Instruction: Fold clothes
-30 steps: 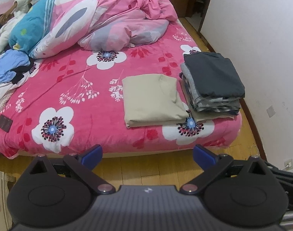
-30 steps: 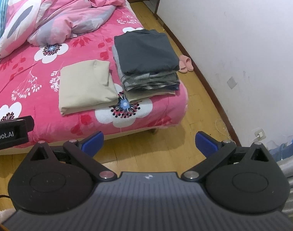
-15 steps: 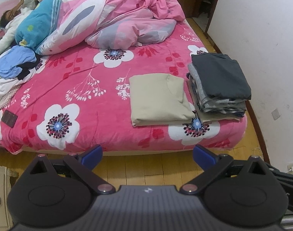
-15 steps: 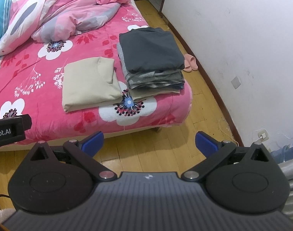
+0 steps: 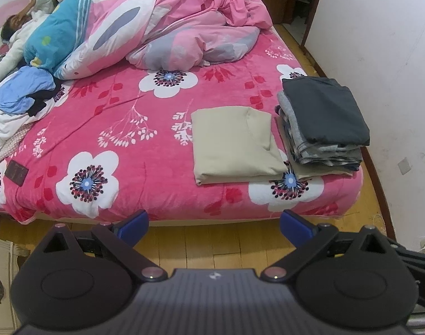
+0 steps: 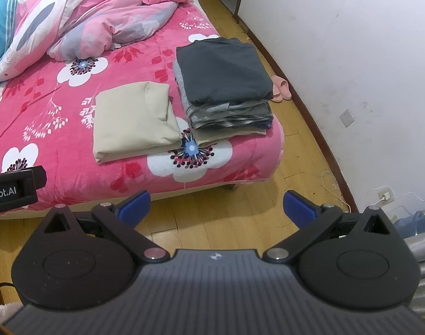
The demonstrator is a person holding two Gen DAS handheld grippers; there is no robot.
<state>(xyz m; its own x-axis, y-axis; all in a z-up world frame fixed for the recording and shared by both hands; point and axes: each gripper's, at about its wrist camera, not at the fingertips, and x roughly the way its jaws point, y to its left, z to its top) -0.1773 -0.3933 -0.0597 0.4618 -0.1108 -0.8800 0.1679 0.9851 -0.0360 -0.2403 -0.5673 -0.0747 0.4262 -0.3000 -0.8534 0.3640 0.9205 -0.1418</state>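
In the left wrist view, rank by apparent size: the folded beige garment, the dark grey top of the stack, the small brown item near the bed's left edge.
1. Folded beige garment and dark grey top of the stack: too alike to rank.
2. Small brown item: clearly smallest.

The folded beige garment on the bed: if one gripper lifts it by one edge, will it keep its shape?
Probably not. The folded beige garment looks like soft, thin cloth, so it would likely droop and unfold. It seems light. On the plush bedspread it would probably bunch rather than slide.

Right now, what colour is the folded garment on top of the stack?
Dark charcoal grey, clearest in the right wrist view.
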